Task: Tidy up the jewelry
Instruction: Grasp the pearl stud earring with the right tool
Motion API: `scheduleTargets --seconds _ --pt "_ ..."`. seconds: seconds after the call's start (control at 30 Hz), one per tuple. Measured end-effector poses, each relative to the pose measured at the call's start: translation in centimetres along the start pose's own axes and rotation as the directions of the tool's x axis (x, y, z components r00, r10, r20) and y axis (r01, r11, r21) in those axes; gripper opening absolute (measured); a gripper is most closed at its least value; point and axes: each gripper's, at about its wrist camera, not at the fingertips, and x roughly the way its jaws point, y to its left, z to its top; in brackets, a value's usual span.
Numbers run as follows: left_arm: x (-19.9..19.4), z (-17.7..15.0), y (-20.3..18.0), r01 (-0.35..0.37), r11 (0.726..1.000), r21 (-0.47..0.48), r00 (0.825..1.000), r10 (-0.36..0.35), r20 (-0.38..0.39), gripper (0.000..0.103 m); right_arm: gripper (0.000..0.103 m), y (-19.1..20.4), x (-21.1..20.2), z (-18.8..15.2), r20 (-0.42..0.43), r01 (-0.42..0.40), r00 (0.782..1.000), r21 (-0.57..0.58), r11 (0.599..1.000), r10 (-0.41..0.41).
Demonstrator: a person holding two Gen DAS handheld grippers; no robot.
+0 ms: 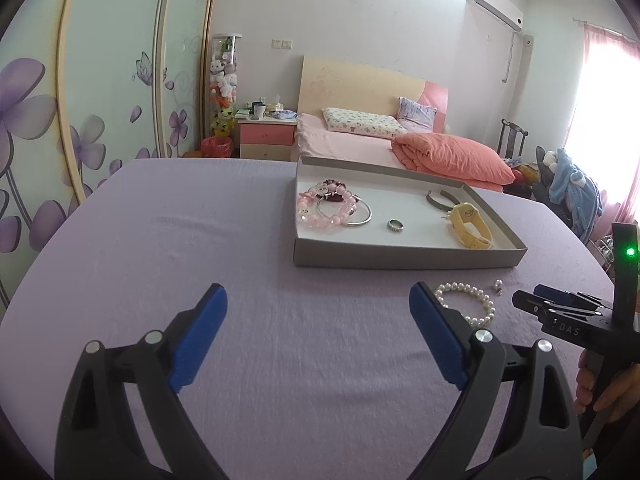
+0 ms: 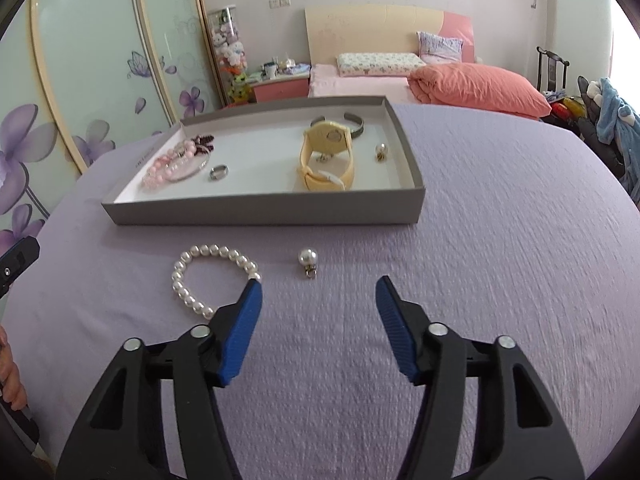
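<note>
Surface: lilac cloth (image 2: 480, 240) covering the table.
Tray: shallow grey box (image 2: 264, 212), white inside, at the far side.
In the tray: pink bead bracelets (image 2: 168, 168) and a thin bangle far left; silver ring (image 2: 219, 172) beside them; yellow watch (image 2: 326, 156) right of centre; grey cuff (image 2: 356, 124) behind it; what looks like a pearl earring (image 2: 381, 152) at right.
On the cloth: pearl bracelet (image 2: 208, 276) near the tray's front, pearl earring (image 2: 308, 260) just right of it, apart.
Right gripper (image 2: 318, 292): jaws apart, empty, nearer than the earring; left pad overlaps the bracelet's edge in view, contact unclear.
Left gripper (image 1: 318, 300): jaws wide apart, empty, over bare cloth left of the bracelet.
</note>
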Motion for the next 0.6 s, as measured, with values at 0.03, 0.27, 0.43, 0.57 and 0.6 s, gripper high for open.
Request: scheduleTargets --seconds 0.03,0.27,0.43,0.57,0.6 --pt "0.1 -0.2 0.0 -0.001 1.0 0.001 1.0 0.001 -0.002 0.092 0.056 0.0 0.1 0.0 -0.004 0.006 1.0 -0.004 1.0 -0.006" --pt "0.3 -0.2 0.1 -0.001 1.0 0.0 1.0 0.001 -0.008 0.092 0.047 0.4 1.5 0.4 -0.041 0.007 0.999 -0.015 1.0 -0.008" --pt "0.6 -0.6 0.1 0.003 1.0 -0.002 1.0 -0.003 -0.015 0.092 0.038 0.7 2.3 0.7 -0.059 0.011 0.998 -0.021 1.0 -0.012" --pt "0.8 -0.6 0.2 0.004 1.0 -0.005 1.0 -0.004 -0.02 0.092 0.032 0.9 2.7 1.2 -0.063 0.009 0.998 -0.027 1.0 -0.01" --pt "0.9 -0.7 0.2 0.005 1.0 -0.006 1.0 -0.005 -0.022 0.092 0.03 1.0 2.8 1.3 -0.063 0.01 0.998 -0.028 1.0 -0.012"
